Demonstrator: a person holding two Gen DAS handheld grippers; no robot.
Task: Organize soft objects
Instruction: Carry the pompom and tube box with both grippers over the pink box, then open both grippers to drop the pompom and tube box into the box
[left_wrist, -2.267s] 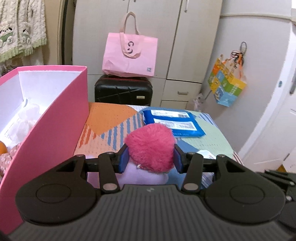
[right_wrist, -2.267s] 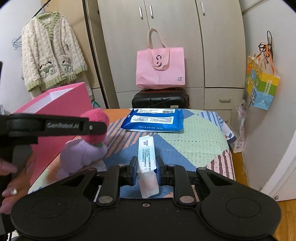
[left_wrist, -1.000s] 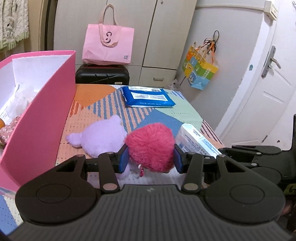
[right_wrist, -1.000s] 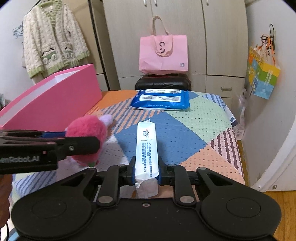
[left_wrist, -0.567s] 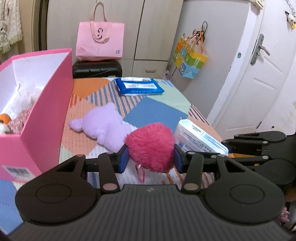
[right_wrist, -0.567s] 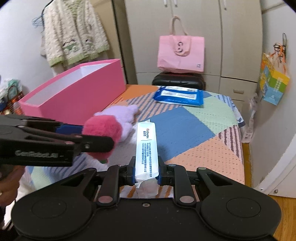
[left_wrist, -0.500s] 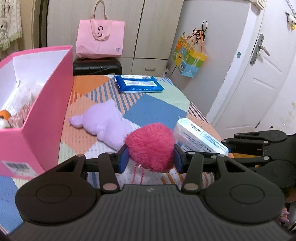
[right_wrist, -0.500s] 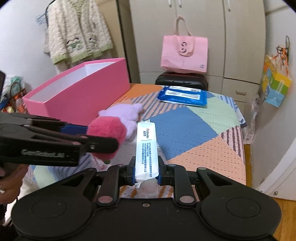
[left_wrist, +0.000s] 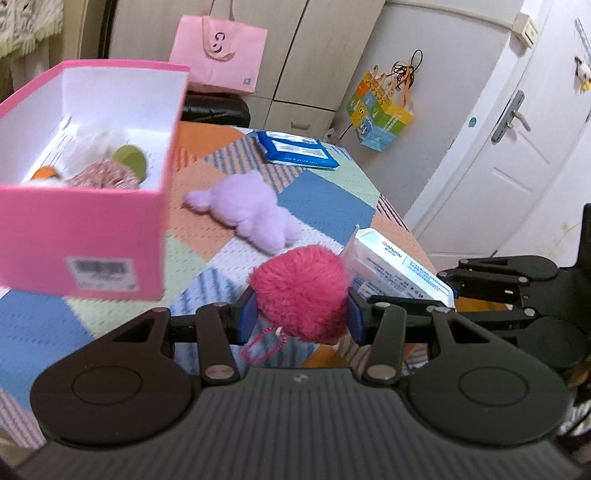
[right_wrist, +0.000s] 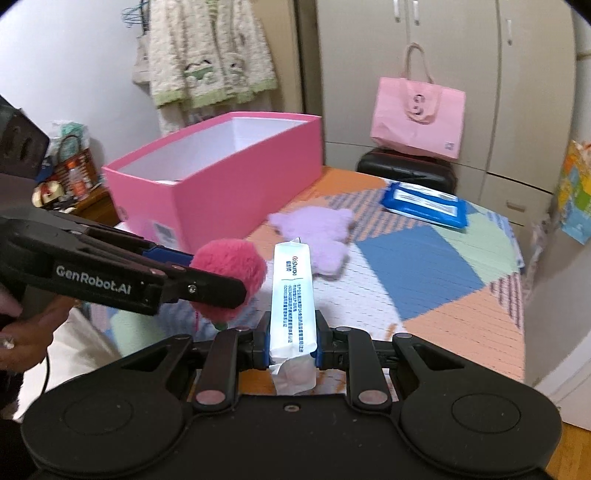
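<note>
My left gripper (left_wrist: 300, 318) is shut on a fluffy pink pompom (left_wrist: 301, 291), held above the near end of the table; it also shows in the right wrist view (right_wrist: 229, 275). My right gripper (right_wrist: 291, 345) is shut on a white tissue pack (right_wrist: 292, 295), held just right of the pompom, and it shows in the left wrist view (left_wrist: 391, 269). A purple plush toy (left_wrist: 247, 212) lies on the patchwork tablecloth (left_wrist: 325, 199). An open pink box (left_wrist: 85, 225) at the left holds several soft items.
A blue wipes pack (left_wrist: 295, 151) lies at the table's far end. A black suitcase (right_wrist: 406, 170) with a pink tote bag (right_wrist: 417, 118) stands behind the table. A colourful bag (left_wrist: 380, 116) hangs on the wall. A white door (left_wrist: 509, 166) is at the right.
Both grippers have lifted and pulled back toward the near end of the table with their loads. The purple plush stayed on the cloth. The box interior now shows.
</note>
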